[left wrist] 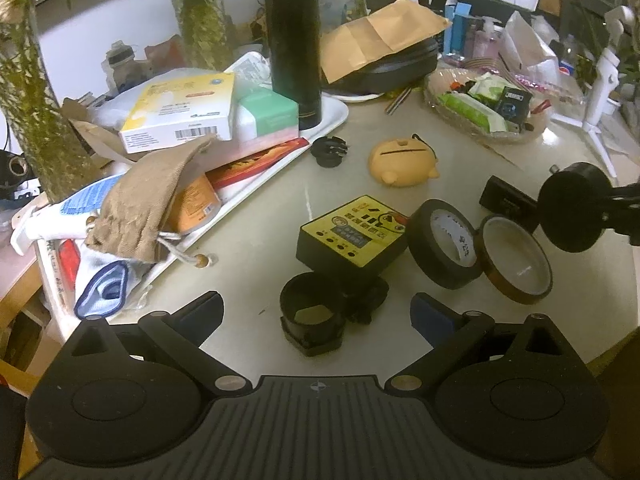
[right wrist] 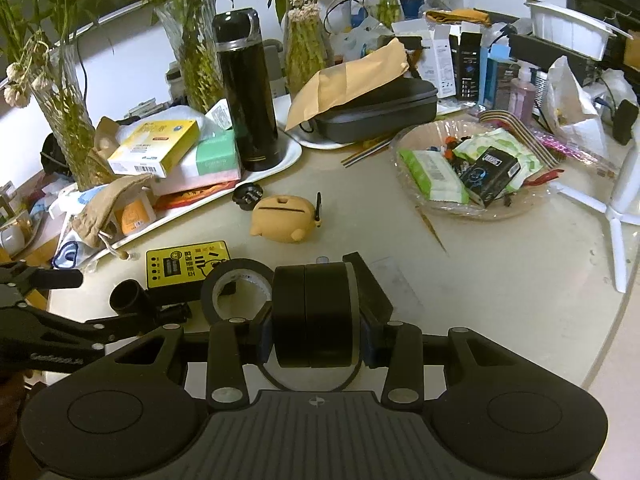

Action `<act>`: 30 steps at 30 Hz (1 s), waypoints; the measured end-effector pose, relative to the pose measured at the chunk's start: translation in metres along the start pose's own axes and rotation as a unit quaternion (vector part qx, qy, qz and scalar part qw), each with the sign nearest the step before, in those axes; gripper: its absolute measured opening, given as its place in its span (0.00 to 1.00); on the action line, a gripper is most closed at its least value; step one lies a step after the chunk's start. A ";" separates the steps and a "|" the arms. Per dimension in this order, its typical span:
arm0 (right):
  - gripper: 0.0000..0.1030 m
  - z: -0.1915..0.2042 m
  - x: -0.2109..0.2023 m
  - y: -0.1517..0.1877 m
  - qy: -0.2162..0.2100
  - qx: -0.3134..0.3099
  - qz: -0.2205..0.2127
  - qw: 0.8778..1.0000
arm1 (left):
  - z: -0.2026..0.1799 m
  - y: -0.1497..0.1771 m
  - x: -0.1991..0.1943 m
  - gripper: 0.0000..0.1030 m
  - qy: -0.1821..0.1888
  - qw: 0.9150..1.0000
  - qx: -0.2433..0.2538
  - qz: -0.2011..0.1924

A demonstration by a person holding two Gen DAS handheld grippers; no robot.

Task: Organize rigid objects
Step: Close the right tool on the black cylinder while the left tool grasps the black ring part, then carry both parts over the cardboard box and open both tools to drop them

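The right hand-held gripper point(right wrist: 316, 320) clamps a black disc-shaped part point(right wrist: 314, 314) and holds it above the surface point(right wrist: 500, 280) (carrying step, apparently); the left hand-held gripper point(left wrist: 318, 312) hangs wide and empty. Setting it down next needs the bare room toward two o'clock, short of the plastic-lined basket point(right wrist: 532, 206).

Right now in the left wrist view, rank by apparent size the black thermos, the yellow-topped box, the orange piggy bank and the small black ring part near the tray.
1. black thermos
2. yellow-topped box, nearer the camera
3. orange piggy bank
4. small black ring part
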State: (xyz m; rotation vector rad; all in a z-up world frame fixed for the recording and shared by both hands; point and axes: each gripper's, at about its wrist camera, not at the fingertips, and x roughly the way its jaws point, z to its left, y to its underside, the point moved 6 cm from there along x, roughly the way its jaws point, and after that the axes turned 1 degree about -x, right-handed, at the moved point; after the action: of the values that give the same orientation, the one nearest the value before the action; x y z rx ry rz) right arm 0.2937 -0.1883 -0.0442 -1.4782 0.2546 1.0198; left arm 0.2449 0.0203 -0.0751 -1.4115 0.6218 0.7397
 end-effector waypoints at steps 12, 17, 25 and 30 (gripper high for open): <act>0.42 -0.014 -0.010 0.006 0.004 0.016 -0.007 1.000 | 0.004 -0.012 0.026 0.97 -0.010 0.999 0.008 0.040; 0.42 -0.016 -0.011 0.008 0.004 0.018 -0.004 1.000 | 0.006 -0.012 0.038 0.79 -0.015 0.997 0.004 0.071; 0.43 -0.017 -0.012 0.010 0.003 0.018 -0.003 1.000 | 0.007 -0.012 0.036 0.37 0.017 0.997 -0.027 0.076; 0.43 -0.016 -0.012 0.010 0.001 0.017 -0.003 1.000 | 0.011 -0.011 0.033 0.37 0.023 0.996 -0.035 0.075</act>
State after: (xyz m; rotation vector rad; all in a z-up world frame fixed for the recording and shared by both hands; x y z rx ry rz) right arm 0.2868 -0.2092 -0.0449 -1.4480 0.2669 1.0046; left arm 0.2742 0.0340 -0.0927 -1.4603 0.7495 0.8563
